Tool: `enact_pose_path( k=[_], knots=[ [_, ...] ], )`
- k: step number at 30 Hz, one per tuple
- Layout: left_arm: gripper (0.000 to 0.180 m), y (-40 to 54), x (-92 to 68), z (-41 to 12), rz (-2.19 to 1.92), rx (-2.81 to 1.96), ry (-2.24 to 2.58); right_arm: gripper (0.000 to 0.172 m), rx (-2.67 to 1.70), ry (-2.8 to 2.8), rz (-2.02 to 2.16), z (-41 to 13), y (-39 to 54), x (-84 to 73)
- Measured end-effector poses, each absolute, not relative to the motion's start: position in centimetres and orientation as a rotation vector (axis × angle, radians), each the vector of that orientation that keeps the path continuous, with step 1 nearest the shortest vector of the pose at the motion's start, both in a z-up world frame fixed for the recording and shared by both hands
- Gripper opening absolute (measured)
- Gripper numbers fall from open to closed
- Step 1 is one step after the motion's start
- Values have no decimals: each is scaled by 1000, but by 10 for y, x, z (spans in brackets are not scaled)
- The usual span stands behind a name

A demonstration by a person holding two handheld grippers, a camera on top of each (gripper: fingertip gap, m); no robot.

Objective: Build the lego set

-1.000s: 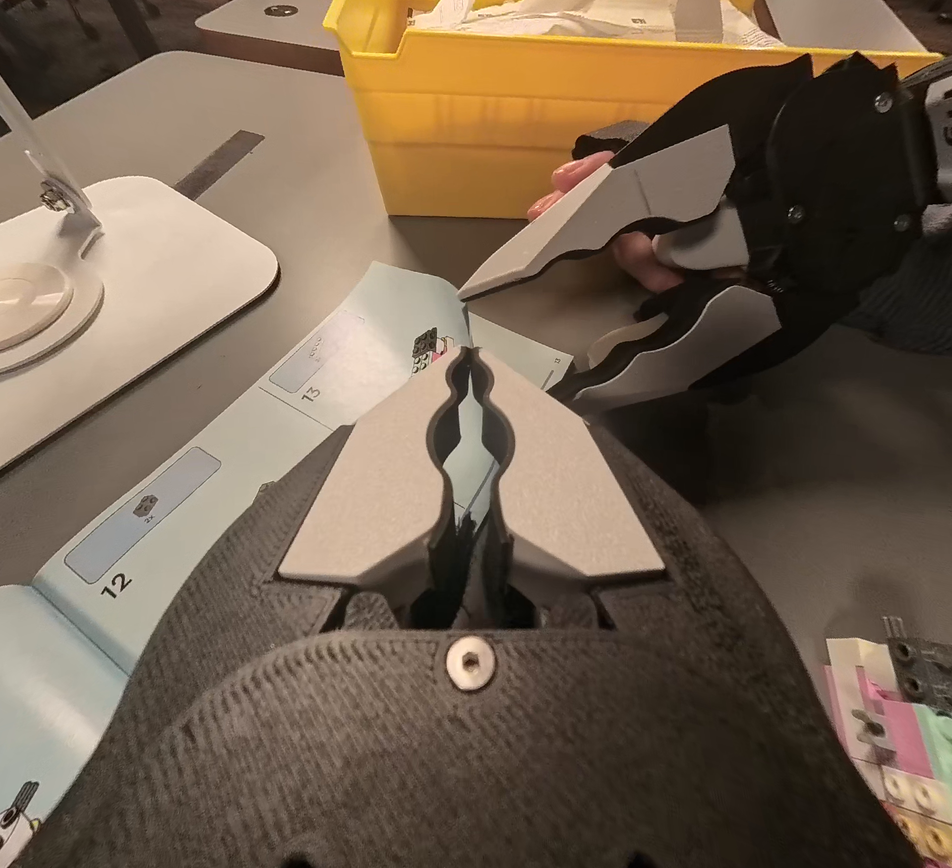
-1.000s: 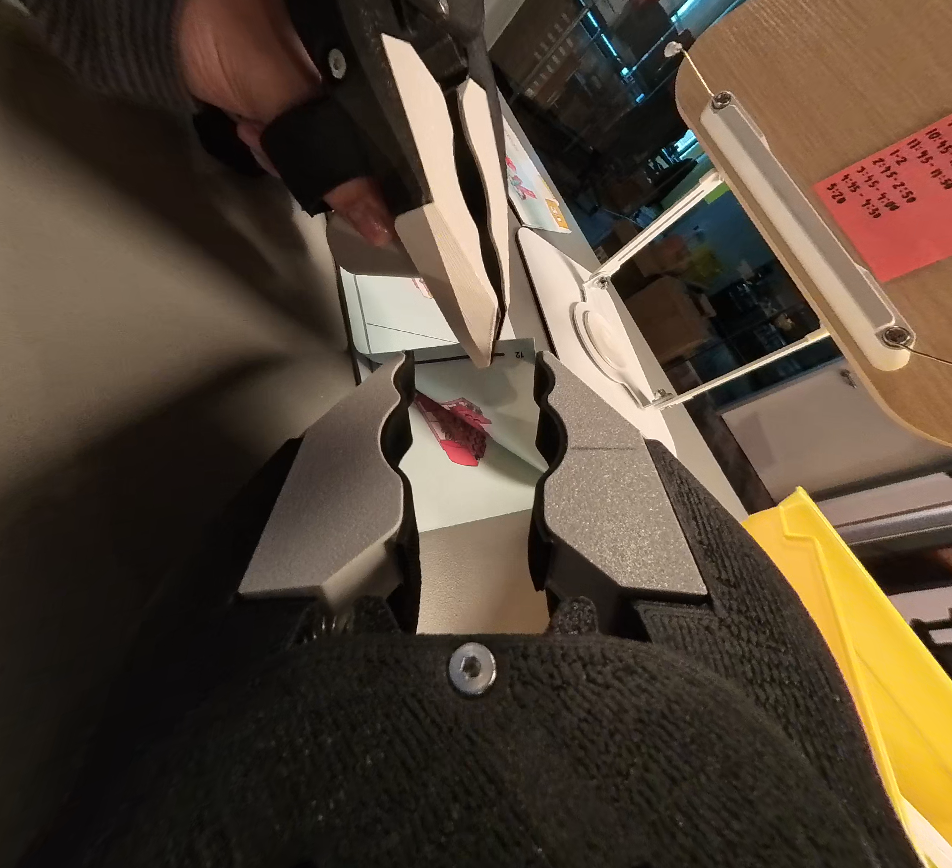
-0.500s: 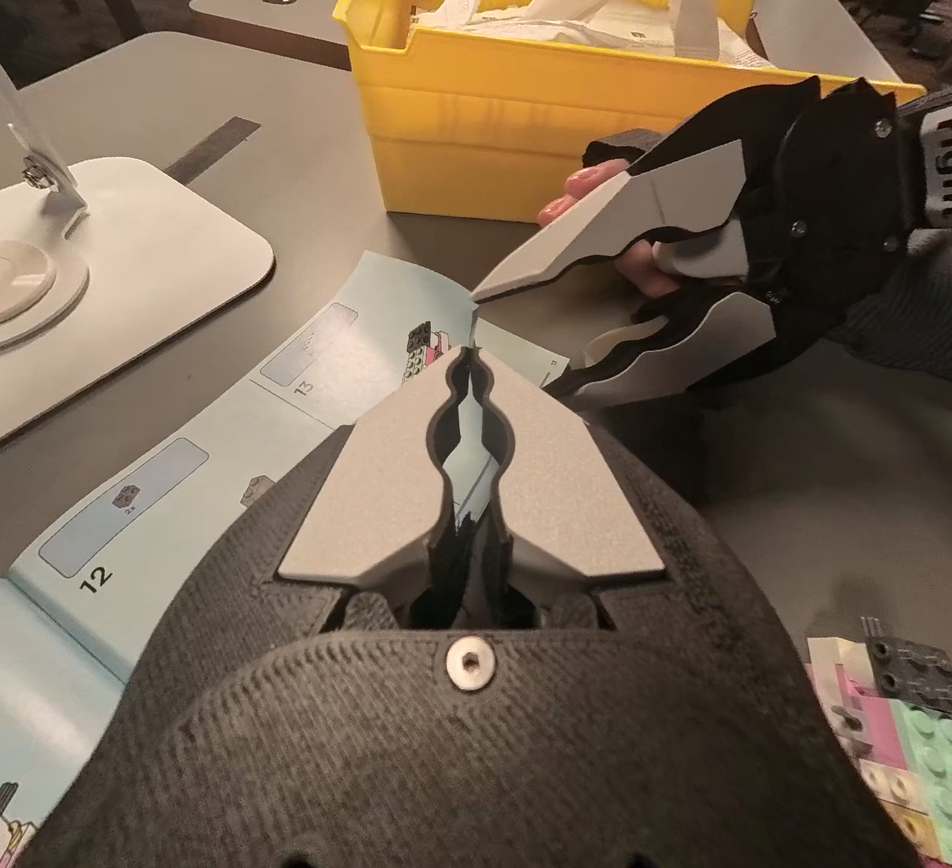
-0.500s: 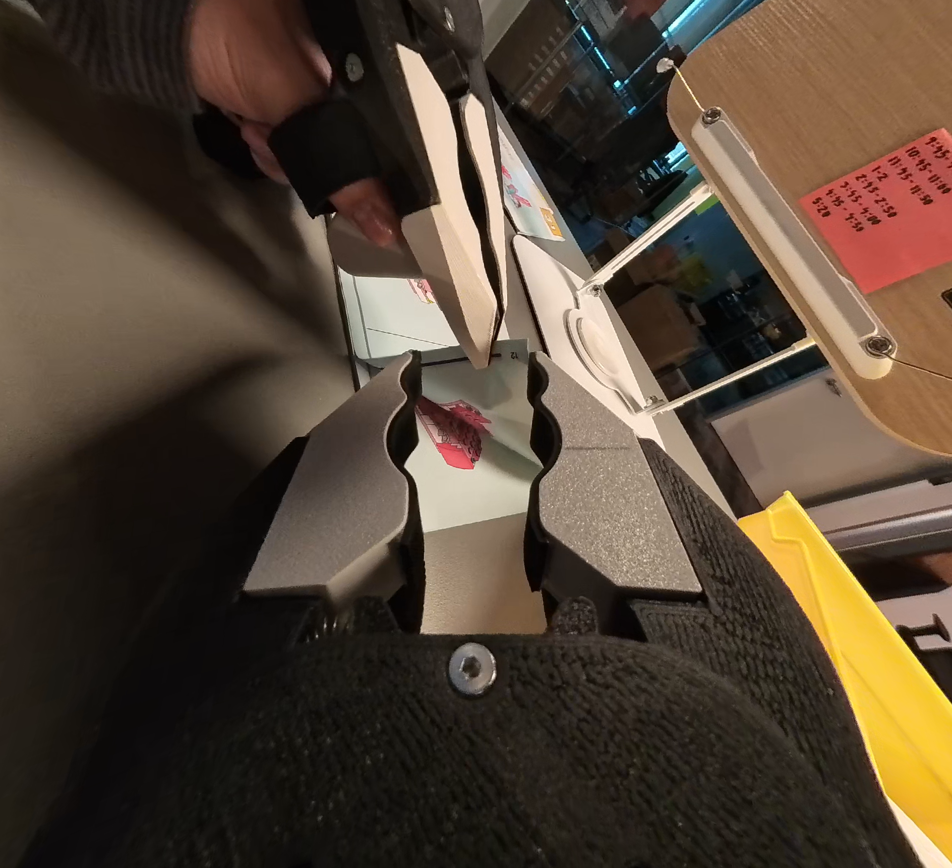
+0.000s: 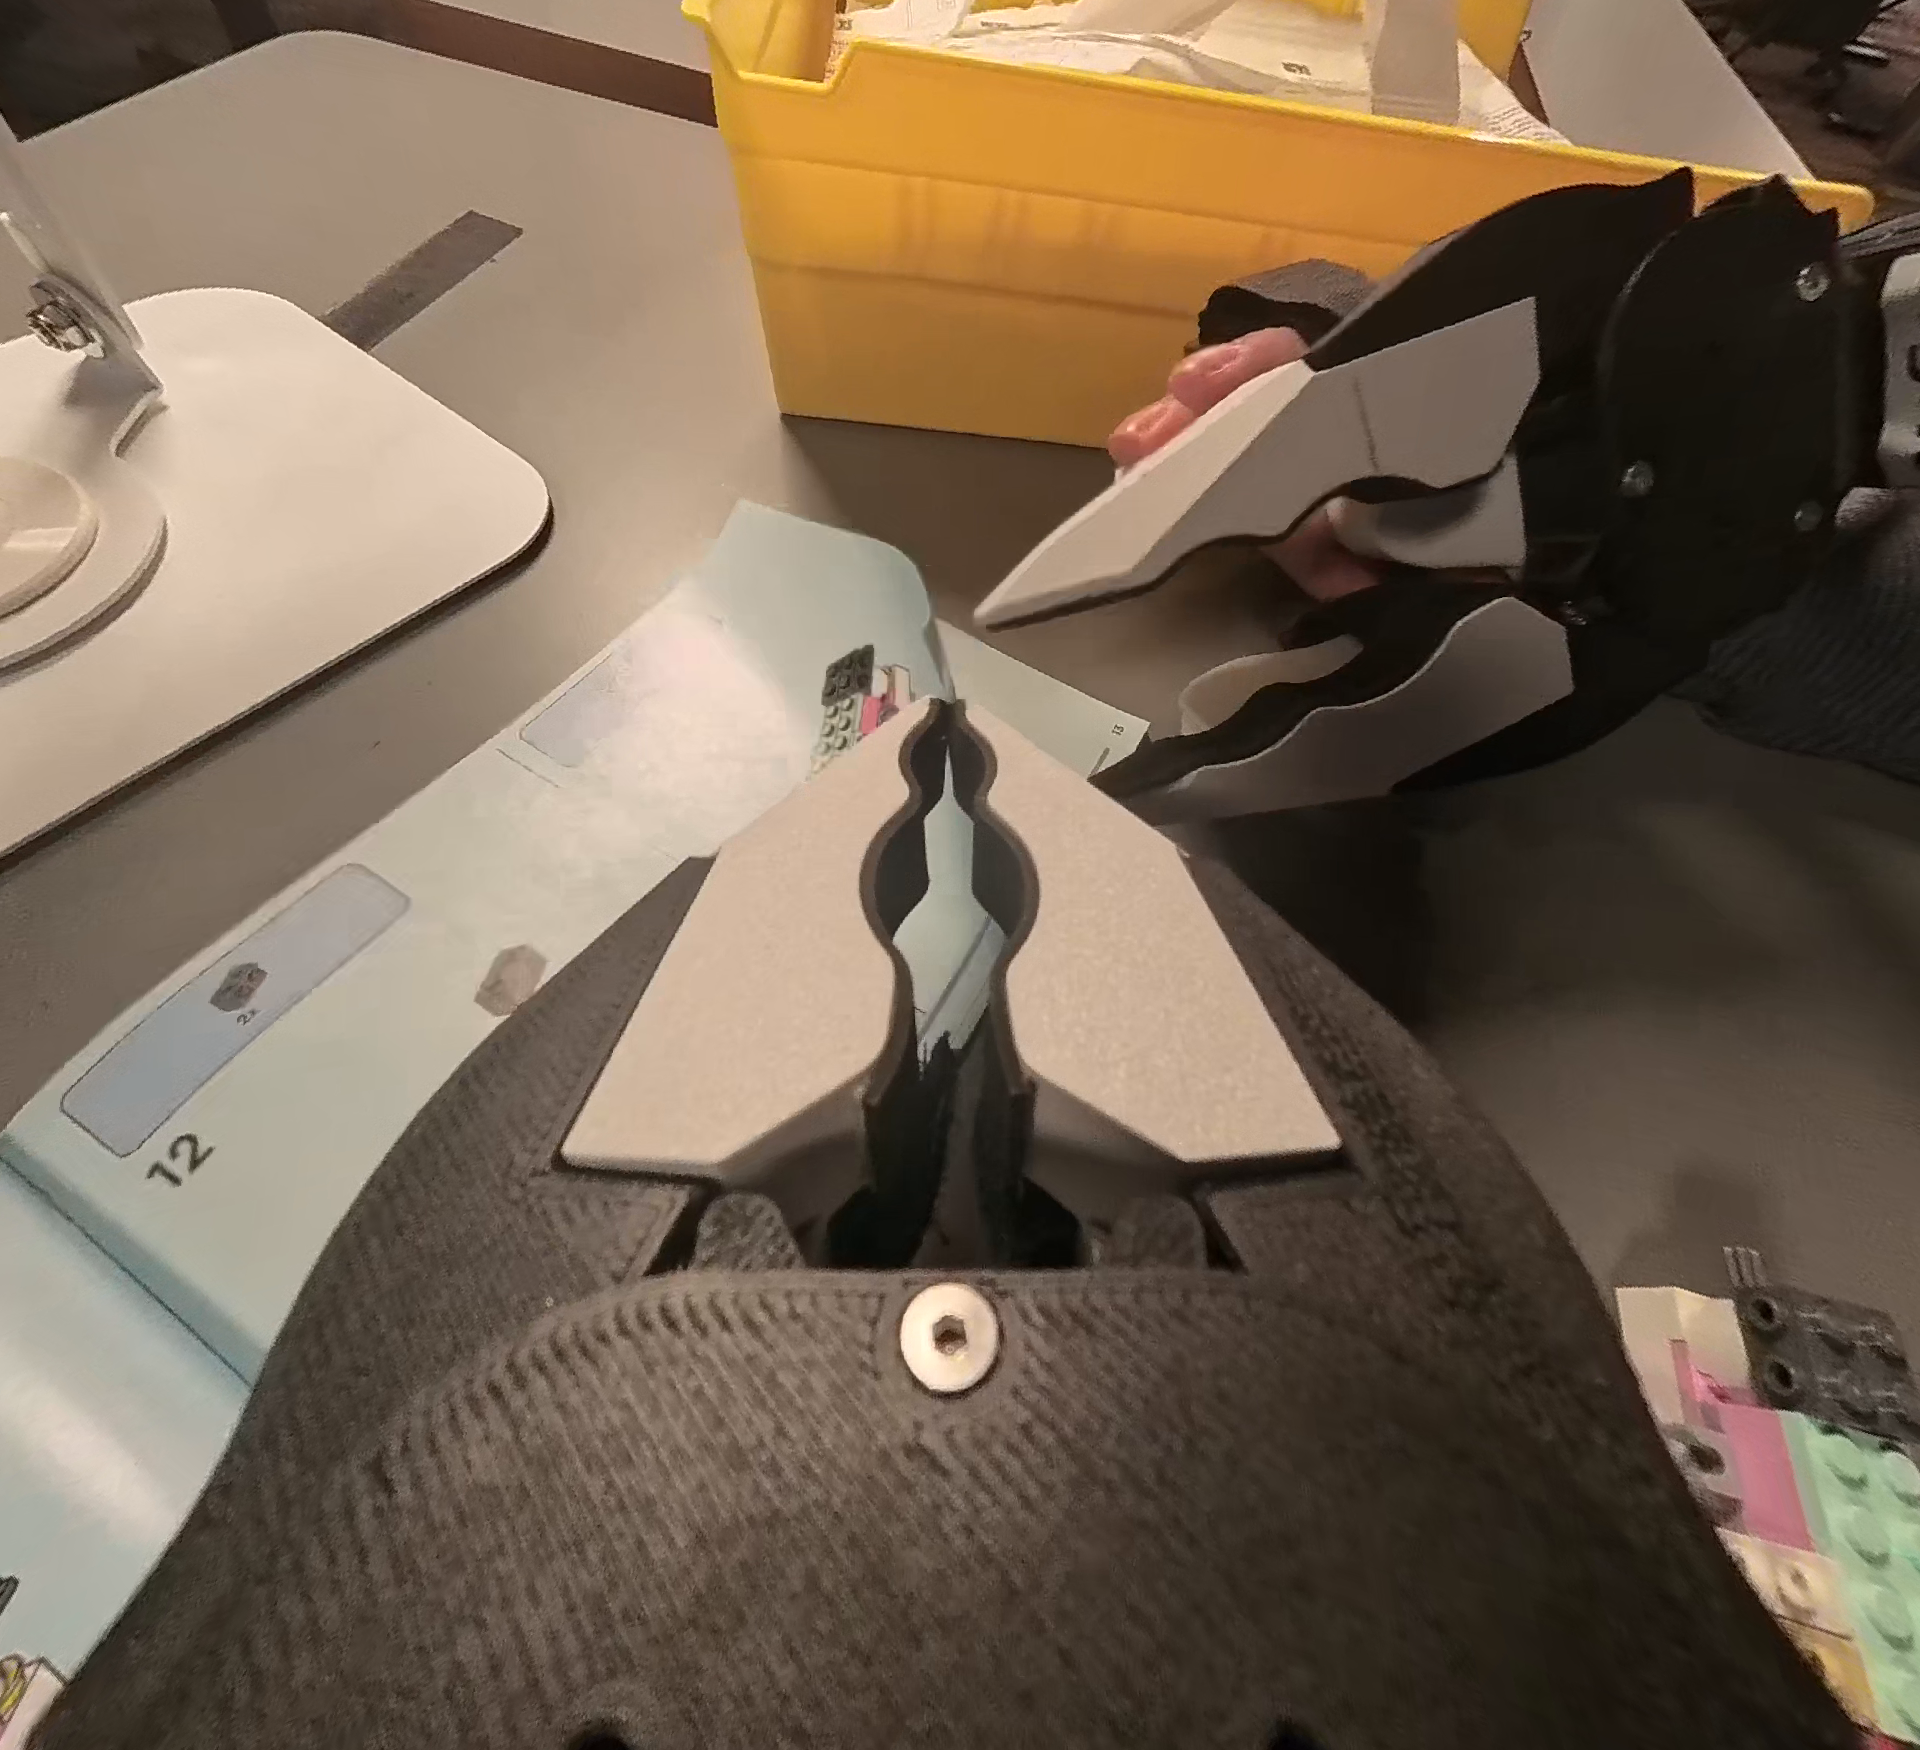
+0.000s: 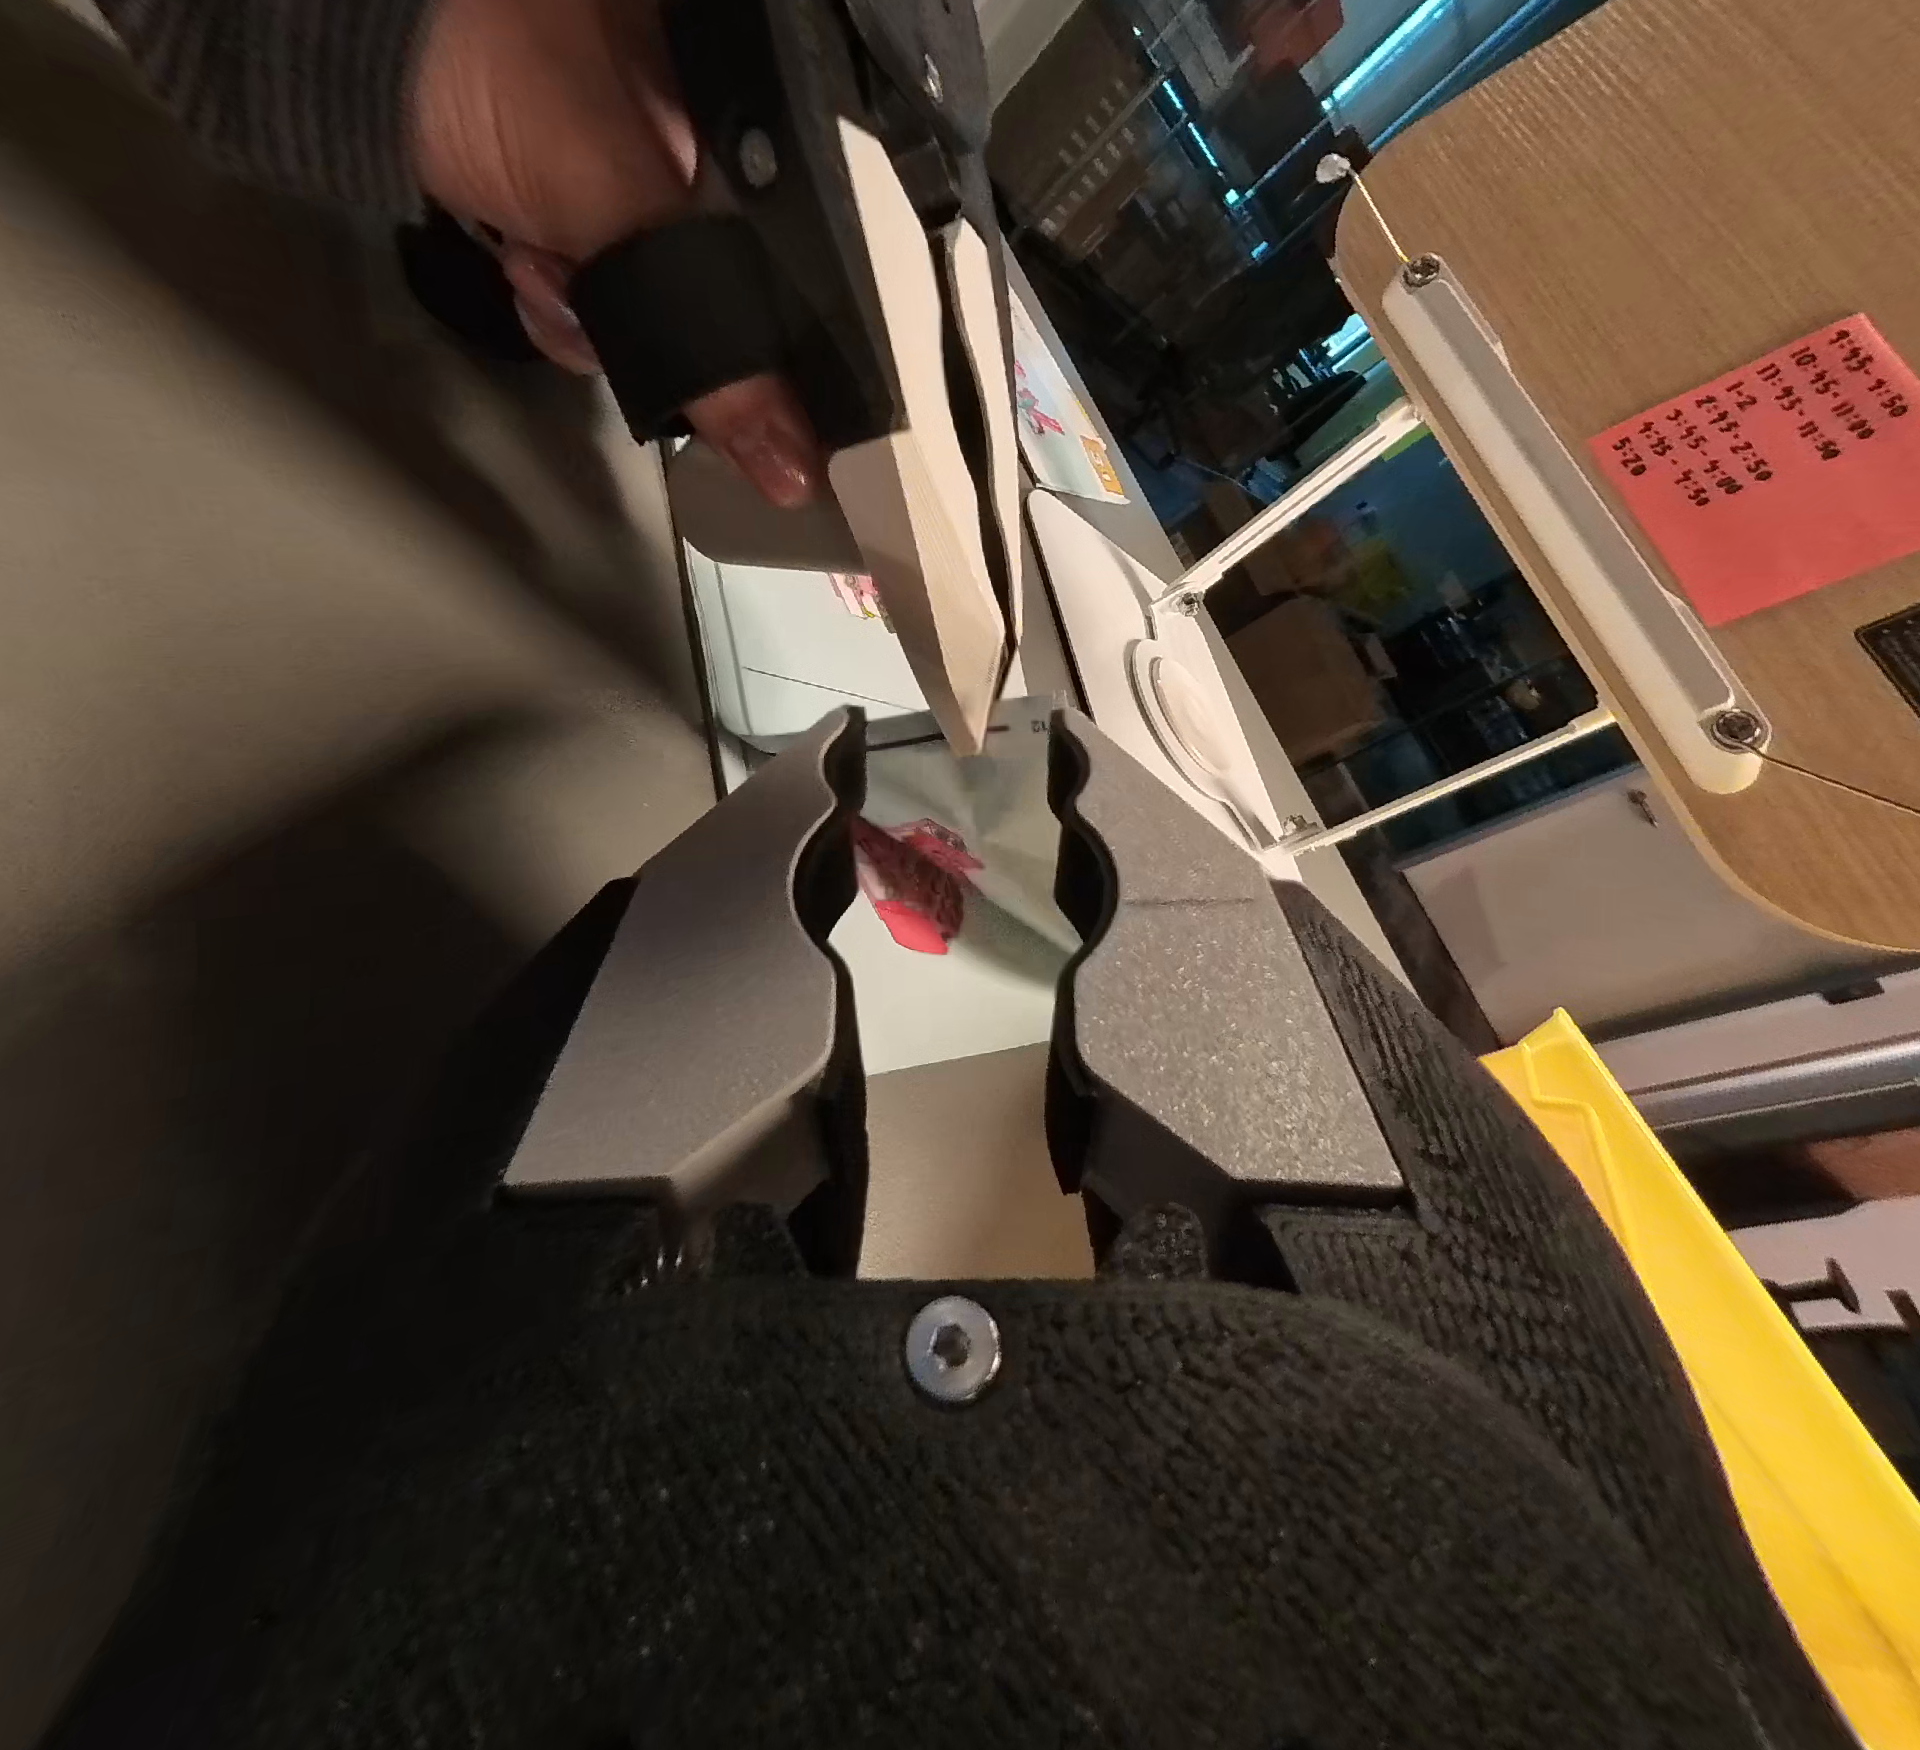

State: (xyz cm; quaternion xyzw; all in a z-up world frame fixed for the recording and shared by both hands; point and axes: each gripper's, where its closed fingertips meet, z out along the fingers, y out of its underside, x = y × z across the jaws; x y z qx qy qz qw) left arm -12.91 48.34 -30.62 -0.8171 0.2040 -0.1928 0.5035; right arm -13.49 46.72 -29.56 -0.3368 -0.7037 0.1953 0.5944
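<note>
Pinching a lifted page edge of the pale blue instruction booklet (image 5: 436, 890), left gripper (image 5: 943, 713) has its fingertips clamped together on the paper. Right gripper (image 5: 1049, 692) beside it, jaws apart around the page corner, pads clear of it. Booklet lies open on grey table (image 5: 644, 329), before the yellow bin (image 5: 997, 266); brick model (image 5: 1808, 1451) near right.

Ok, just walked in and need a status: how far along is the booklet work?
Done: the booklet lies open, a partly built brick model beside it. In hand: the left claw is shut on a page's raised edge; the right claw is open nearby, gripping nothing. Left: that page is curled up, not flat.
</note>
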Motion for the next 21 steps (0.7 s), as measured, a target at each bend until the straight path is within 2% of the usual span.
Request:
enact_pose_path(
  k=[3, 8, 21],
  knots=[
    [0, 483, -128, -307, -463, -1974, 503, 31, -771, -1633, 441, -295, 467, -135],
    [0, 481, -123, -309, -436, -1972, 559, 42, -811, -1631, 468, -297, 469, -136],
    [0, 482, -124, -311, -428, -1990, 554, 36, -804, -1652, 457, -300, 468, -136]
  ],
)
